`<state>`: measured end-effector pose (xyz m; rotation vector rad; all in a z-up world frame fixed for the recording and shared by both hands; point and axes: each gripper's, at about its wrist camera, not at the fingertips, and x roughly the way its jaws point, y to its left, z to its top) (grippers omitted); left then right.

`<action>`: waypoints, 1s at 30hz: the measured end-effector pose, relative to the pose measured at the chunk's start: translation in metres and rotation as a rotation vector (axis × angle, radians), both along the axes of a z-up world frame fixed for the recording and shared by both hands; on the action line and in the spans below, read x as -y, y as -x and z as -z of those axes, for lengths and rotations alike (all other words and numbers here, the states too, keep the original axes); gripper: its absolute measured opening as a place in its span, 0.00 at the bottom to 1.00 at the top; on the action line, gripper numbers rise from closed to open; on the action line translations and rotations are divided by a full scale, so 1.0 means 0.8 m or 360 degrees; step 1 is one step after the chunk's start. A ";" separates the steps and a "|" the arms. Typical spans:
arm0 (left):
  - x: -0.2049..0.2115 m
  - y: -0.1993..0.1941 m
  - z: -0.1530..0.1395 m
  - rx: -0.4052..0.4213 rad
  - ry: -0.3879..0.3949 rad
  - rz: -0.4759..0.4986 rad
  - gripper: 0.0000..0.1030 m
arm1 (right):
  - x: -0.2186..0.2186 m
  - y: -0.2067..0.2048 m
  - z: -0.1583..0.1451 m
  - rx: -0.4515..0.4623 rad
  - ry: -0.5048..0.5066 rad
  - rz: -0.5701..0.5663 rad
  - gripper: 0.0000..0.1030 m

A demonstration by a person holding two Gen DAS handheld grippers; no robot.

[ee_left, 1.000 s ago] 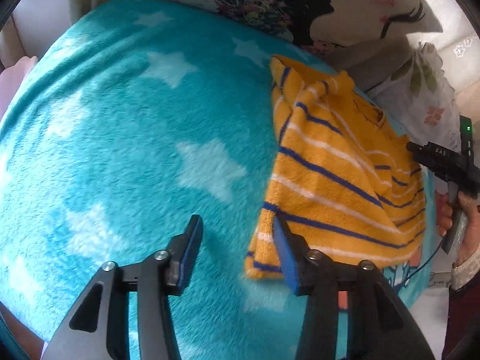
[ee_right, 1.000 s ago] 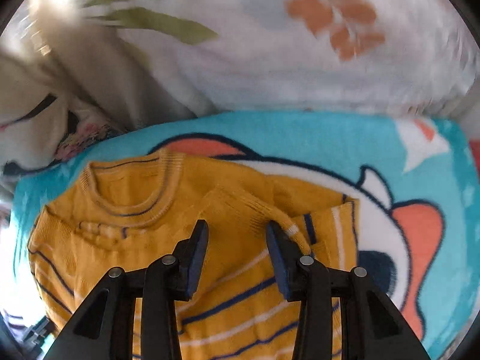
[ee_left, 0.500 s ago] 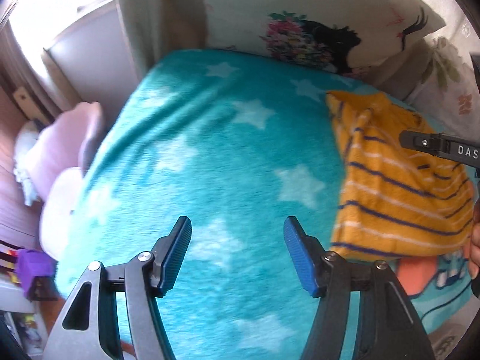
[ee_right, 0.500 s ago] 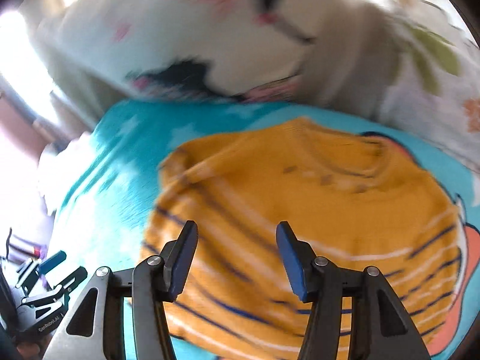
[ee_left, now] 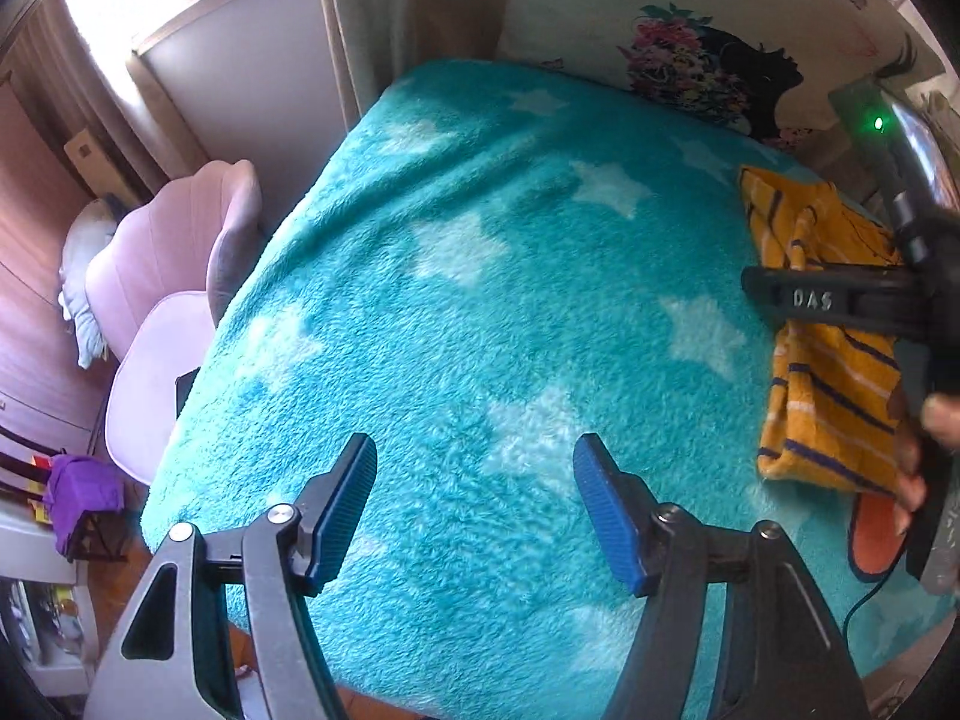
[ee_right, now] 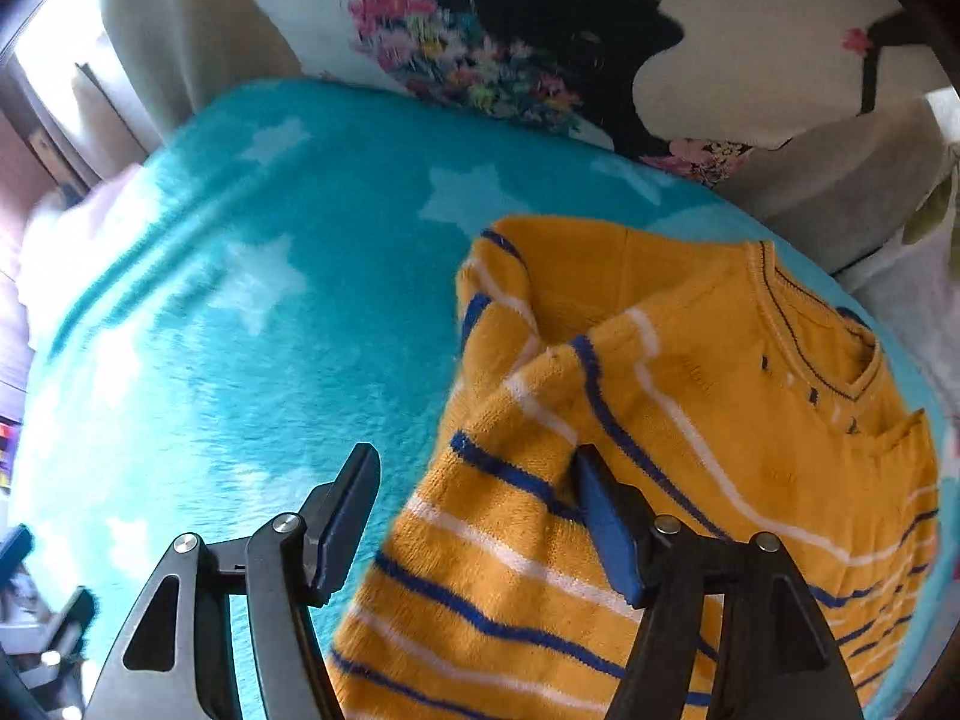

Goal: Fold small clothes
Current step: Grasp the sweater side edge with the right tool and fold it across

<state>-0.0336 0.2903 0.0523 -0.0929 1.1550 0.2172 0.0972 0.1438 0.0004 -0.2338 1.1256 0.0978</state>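
left view: left tongs (ee_left: 474,504) opening, nothing between them, over bare blanket (ee_left: 480,312); sweater (ee_left: 822,360) at its right edge. right view: right tongs (ee_right: 474,510) opening over sweater's (ee_right: 660,450) left fold, no grip; pinch the hem before folding.

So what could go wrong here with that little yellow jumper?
The striped jumper has a sleeve bunched loosely on top; with the right gripper opening around its edge, the fold could slump. The left gripper, also opening, hovers over bare blanket, far from the jumper, so the other side gets no support.
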 end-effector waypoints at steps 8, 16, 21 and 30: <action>-0.006 0.000 0.015 -0.0039 0.0054 -0.0017 0.66 | -0.019 0.005 0.015 0.0045 0.0139 0.0001 0.75; -0.004 0.006 0.024 -0.0057 0.0094 -0.0024 0.66 | -0.005 0.016 0.006 0.0105 0.0256 -0.0051 0.33; 0.002 0.016 0.019 -0.0062 0.0085 -0.0073 0.66 | 0.024 0.018 -0.011 0.0119 0.0019 -0.0038 0.23; 0.048 0.042 -0.017 -0.0001 0.0075 -0.0165 0.66 | 0.134 0.048 -0.077 0.0221 -0.0564 -0.0015 0.20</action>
